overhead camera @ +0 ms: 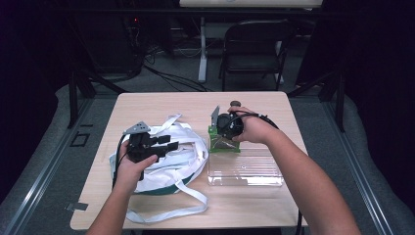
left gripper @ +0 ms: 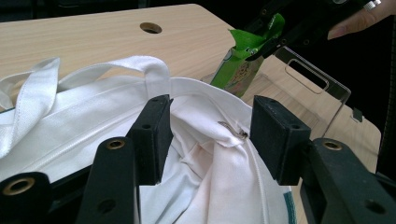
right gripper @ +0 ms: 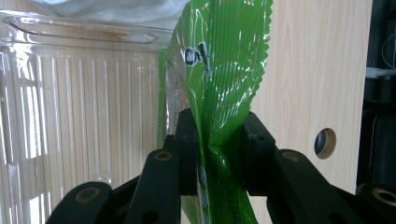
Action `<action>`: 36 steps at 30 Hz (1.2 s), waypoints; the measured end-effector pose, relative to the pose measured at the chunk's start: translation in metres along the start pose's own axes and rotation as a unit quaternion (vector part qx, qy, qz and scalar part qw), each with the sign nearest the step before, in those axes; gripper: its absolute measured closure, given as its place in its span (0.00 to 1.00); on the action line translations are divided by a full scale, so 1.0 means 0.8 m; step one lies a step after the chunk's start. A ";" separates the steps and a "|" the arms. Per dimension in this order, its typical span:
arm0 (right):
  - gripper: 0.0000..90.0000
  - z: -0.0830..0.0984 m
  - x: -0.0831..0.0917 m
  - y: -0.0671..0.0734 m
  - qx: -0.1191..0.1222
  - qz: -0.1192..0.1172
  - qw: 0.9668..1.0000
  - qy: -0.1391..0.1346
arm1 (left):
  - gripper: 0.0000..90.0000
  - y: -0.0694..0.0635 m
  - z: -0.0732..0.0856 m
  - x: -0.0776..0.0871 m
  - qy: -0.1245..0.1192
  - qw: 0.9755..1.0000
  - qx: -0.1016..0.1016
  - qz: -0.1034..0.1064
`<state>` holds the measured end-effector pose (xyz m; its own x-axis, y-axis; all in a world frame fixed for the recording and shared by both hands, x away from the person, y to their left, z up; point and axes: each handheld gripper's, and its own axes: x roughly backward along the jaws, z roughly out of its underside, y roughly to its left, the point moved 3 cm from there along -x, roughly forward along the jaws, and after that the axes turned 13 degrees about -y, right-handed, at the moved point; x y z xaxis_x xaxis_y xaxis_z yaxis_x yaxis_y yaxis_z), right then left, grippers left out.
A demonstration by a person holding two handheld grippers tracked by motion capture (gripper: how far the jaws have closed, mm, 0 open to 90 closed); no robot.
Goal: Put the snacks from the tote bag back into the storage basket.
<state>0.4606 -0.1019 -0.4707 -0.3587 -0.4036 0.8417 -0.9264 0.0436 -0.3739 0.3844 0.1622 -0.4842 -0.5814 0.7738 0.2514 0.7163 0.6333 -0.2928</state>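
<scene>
Right gripper [right gripper: 215, 154] pinches green snack packet [right gripper: 224, 70] over clear tray's [overhead camera: 244, 174] far end; left gripper [left gripper: 208, 140], jaws apart, on white bag [left gripper: 93, 126] just beside tray, w/ straps sprawling.

My left claw [overhead camera: 164, 143] lies level, jaws standing well apart, forearm reaching in from the bottom edge. My right claw [right gripper: 217, 140] points down, jaws nearly together, wrist bent inward.

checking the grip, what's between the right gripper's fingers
The top of a green snack packet, pinched between the right gripper fingers over the clear plastic bin; the right gripper view shows it.
</scene>
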 end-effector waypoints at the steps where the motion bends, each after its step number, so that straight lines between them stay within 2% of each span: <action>1: 0.79 0.001 0.000 0.000 -0.001 0.001 1.000 0.001 | 0.53 0.000 0.000 0.000 0.000 1.000 0.000 -0.001; 11: 0.71 0.006 0.001 -0.005 -0.020 0.012 1.000 0.002 | 0.53 0.002 0.001 0.000 0.001 1.000 0.004 -0.002; 20: 0.58 0.009 0.006 -0.009 -0.028 0.025 0.999 0.000 | 0.53 0.005 0.003 0.002 0.001 1.000 0.007 -0.008; 24: 0.55 0.009 0.009 -0.011 -0.036 0.030 0.999 -0.009 | 0.53 0.005 0.004 0.003 0.000 1.000 0.009 -0.009; 36: 0.51 0.008 0.013 -0.010 -0.040 0.030 0.999 -0.013 | 0.53 0.006 0.004 0.003 0.002 1.000 0.009 -0.014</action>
<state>0.4650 -0.1127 -0.4613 -0.4122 -0.4211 0.8080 -0.9097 0.1408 -0.3907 0.3854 0.1672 -0.4882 -0.6000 0.7555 0.2629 0.6926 0.6551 -0.3019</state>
